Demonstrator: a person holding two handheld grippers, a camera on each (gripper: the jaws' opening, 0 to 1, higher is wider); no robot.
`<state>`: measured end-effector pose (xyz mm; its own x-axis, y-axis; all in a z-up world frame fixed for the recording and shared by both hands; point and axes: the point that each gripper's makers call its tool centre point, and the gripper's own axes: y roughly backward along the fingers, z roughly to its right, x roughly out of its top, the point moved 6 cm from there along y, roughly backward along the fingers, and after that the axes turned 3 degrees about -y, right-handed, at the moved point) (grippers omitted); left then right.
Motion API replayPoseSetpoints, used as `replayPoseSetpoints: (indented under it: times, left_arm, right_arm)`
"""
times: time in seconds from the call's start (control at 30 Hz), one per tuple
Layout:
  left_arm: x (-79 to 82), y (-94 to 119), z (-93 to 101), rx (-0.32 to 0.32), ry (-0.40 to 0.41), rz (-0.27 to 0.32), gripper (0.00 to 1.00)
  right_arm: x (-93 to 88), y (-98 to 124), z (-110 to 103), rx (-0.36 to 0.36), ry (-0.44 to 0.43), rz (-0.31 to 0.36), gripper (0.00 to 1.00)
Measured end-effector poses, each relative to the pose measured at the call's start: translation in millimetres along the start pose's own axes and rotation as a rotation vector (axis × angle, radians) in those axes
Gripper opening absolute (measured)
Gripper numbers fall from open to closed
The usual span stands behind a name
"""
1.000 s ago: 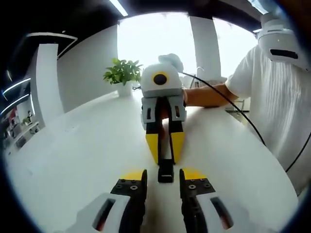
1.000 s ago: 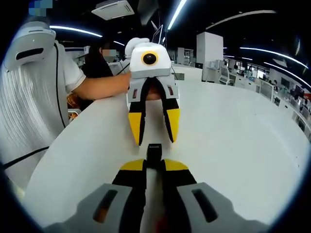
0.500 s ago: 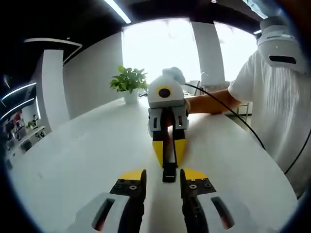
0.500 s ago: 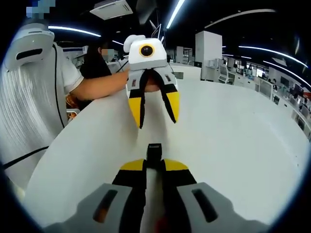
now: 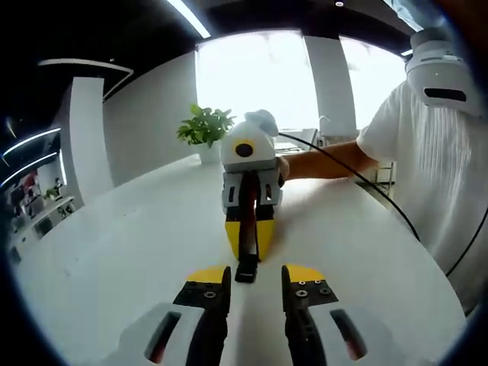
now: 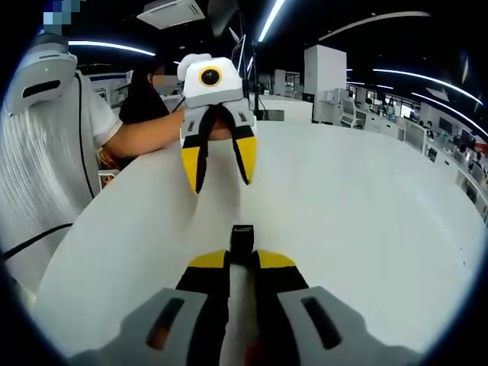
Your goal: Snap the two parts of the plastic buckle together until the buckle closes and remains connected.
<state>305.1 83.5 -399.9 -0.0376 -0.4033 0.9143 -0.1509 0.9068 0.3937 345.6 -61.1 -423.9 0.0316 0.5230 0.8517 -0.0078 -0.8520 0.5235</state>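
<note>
My right gripper (image 6: pixel 242 258) is shut on a black plastic buckle (image 6: pixel 242 235), whose end juts out past the yellow fingertips just above the white table (image 6: pixel 366 221). Whether its two parts are joined is hidden by the jaws. In the left gripper view the same right gripper (image 5: pixel 248 258) faces me, with the buckle (image 5: pixel 245 271) at its tips, a short way ahead of my left gripper (image 5: pixel 257 276). The left gripper's jaws are open with nothing between them. In the right gripper view the left gripper (image 6: pixel 219 183) hangs open above the table, apart from the buckle.
A person in a white shirt (image 5: pixel 435 168) stands at the table's edge, a black cable (image 5: pixel 358 175) trailing from the right gripper. A potted plant (image 5: pixel 204 126) sits at the far end. A second person in dark clothes (image 6: pixel 145 95) is behind the table.
The left gripper, still open, has drawn back and up from the buckle. The right gripper stays shut on the buckle.
</note>
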Motion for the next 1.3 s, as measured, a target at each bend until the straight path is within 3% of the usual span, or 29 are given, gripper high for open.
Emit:
replayPoseSetpoints:
  times: [0.9, 1.1, 1.3]
  left_arm:
    - [-4.6, 3.8, -6.4, 0.035, 0.016, -0.015, 0.27]
    - [-6.6, 5.1, -16.1, 0.094, 0.042, -0.022, 0.27]
    - [-9.5, 7.3, -31.4, 0.213, 0.06, -0.036, 0.27]
  right_arm:
    - [2.6, 2.5, 56.0, -0.008, -0.008, -0.029, 0.11]
    - [2.6, 3.1, 60.1, -0.017, -0.004, -0.039, 0.11]
    - [2.2, 3.5, 61.3, -0.021, -0.003, -0.033, 0.11]
